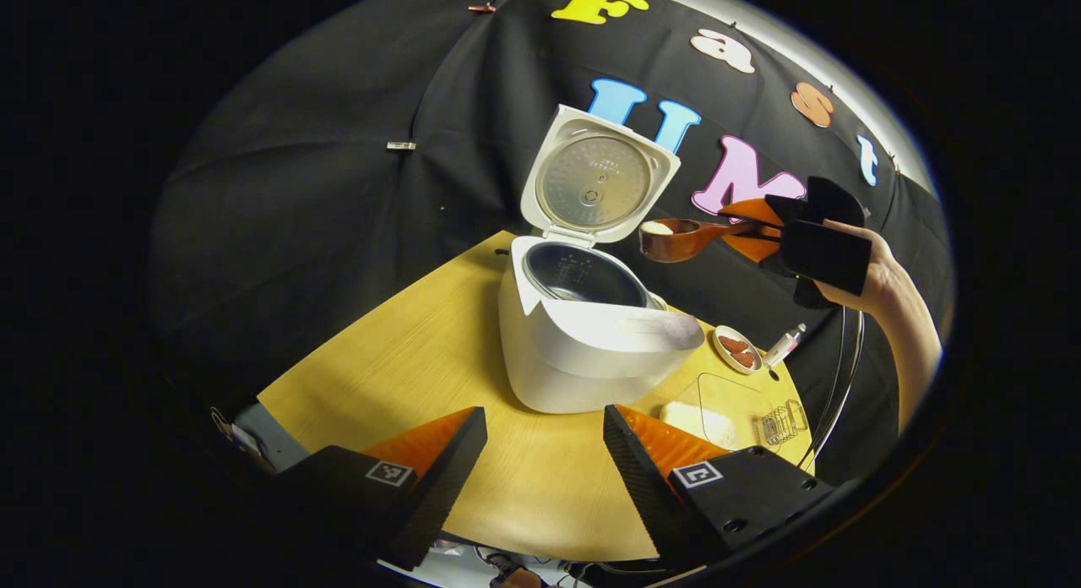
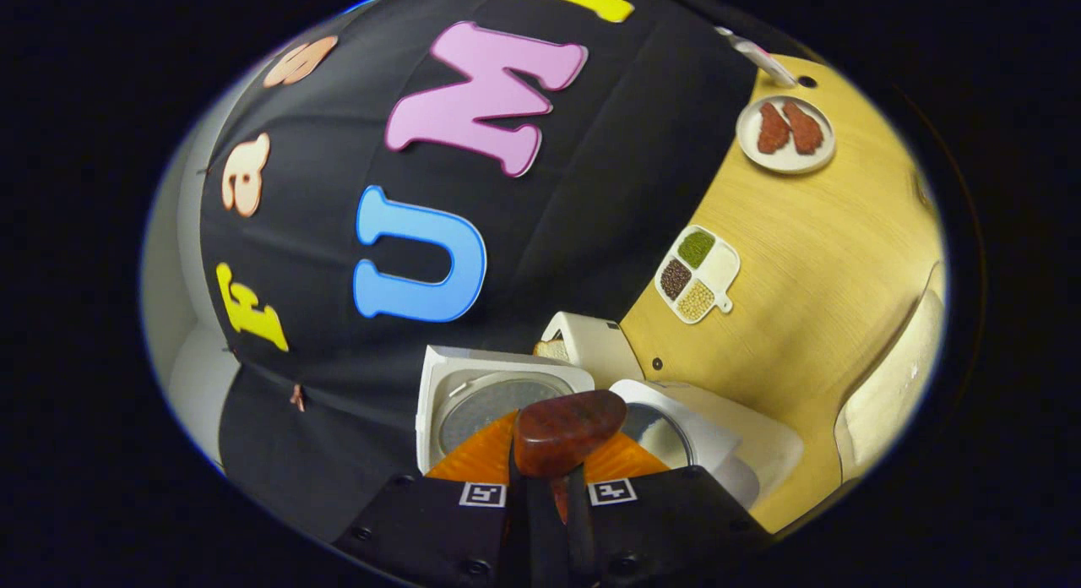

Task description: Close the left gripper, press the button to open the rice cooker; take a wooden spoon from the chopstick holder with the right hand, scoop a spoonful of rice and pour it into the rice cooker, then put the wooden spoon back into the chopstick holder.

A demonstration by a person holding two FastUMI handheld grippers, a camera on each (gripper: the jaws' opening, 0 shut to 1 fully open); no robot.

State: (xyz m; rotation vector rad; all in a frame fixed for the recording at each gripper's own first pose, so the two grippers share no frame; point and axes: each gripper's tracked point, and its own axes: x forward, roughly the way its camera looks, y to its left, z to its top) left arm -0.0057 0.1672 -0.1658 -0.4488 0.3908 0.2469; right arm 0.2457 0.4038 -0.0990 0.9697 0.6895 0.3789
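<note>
- Wooden spoon [image 1: 686,236], rice in the bowl, is clamped by right gripper [image 1: 781,225] beside the open rice cooker [image 1: 583,334].
- Left gripper [image 1: 545,453] is held wide apart, empty, above the table [image 1: 405,360].

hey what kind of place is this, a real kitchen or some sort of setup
Probably a staged kitchen tabletop in a recording booth, not a real kitchen. A white rice cooker stands open on a wooden table, with a divided dish of beans nearby, and black cloth hangs behind as the wall.

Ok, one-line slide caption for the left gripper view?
Right gripper holds rice-filled wooden spoon beside the open rice cooker.
</note>
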